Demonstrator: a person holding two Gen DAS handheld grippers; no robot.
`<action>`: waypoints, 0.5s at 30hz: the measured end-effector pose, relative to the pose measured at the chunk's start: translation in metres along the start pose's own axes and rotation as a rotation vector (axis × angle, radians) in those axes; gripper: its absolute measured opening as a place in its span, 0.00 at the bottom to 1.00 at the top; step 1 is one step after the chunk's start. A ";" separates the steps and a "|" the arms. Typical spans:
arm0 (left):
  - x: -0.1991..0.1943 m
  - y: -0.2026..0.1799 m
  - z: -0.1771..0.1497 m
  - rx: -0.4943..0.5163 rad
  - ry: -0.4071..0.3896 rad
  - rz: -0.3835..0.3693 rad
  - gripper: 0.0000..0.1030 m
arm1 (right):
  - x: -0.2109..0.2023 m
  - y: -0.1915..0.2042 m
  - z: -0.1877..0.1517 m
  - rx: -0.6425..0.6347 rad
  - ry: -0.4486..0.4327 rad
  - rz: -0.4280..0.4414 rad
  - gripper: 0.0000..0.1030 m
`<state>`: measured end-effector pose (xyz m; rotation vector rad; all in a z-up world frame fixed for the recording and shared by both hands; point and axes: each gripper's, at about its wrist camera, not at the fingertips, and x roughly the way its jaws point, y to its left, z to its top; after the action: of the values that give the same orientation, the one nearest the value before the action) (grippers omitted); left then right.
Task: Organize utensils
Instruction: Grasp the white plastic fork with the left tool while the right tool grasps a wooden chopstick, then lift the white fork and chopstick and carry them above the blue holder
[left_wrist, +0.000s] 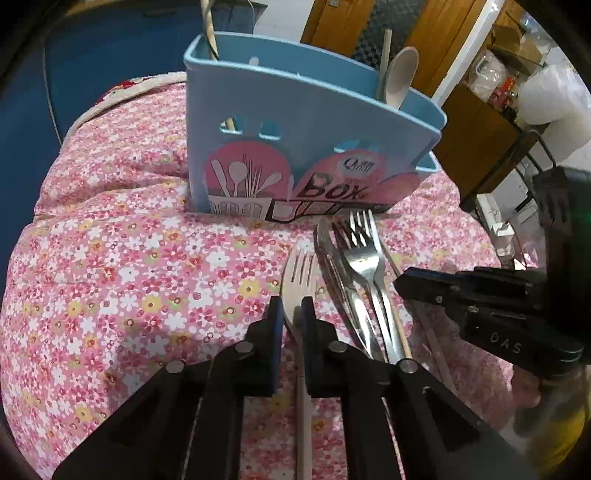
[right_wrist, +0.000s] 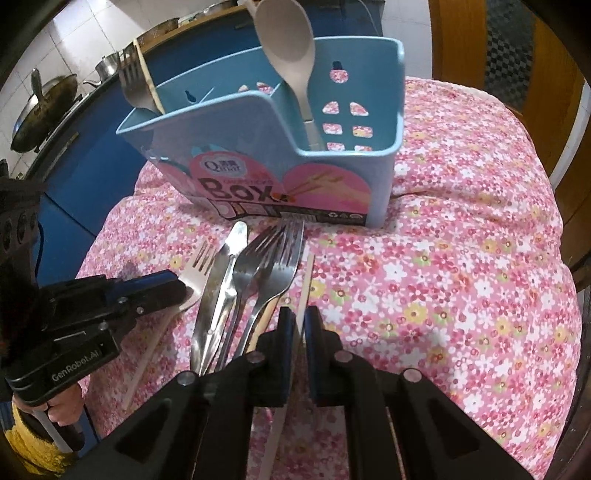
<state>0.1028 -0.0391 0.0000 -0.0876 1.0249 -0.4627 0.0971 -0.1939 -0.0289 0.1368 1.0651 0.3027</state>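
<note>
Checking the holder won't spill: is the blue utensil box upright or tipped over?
Upright: the blue utensil box stands on its base on the floral cloth, opening upward, beige spoon standing inside.

The box (left_wrist: 295, 147) stands on the cloth (left_wrist: 129, 277), a spoon (right_wrist: 288, 44) in it. Before it lie a knife (right_wrist: 218, 280) and forks (right_wrist: 269, 266), a pale fork (left_wrist: 299, 280) to their left, a chopstick (right_wrist: 306, 284) right.

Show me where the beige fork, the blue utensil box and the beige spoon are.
beige fork (left_wrist: 300, 280), left wrist view, on its head.
blue utensil box (left_wrist: 303, 122), left wrist view, on its front wall.
beige spoon (right_wrist: 286, 35), right wrist view, on its bowl.
</note>
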 end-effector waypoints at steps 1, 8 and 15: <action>-0.001 0.000 0.000 -0.004 0.000 -0.004 0.05 | -0.001 -0.002 -0.001 0.013 -0.010 0.014 0.07; -0.009 -0.001 -0.008 0.008 0.061 -0.031 0.06 | -0.019 -0.007 -0.010 0.031 -0.063 0.032 0.06; -0.007 -0.019 -0.020 0.082 0.121 0.004 0.17 | -0.028 -0.003 -0.016 0.015 -0.077 0.043 0.06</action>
<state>0.0768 -0.0502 0.0005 0.0161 1.1231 -0.5106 0.0708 -0.2063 -0.0136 0.1835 0.9888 0.3264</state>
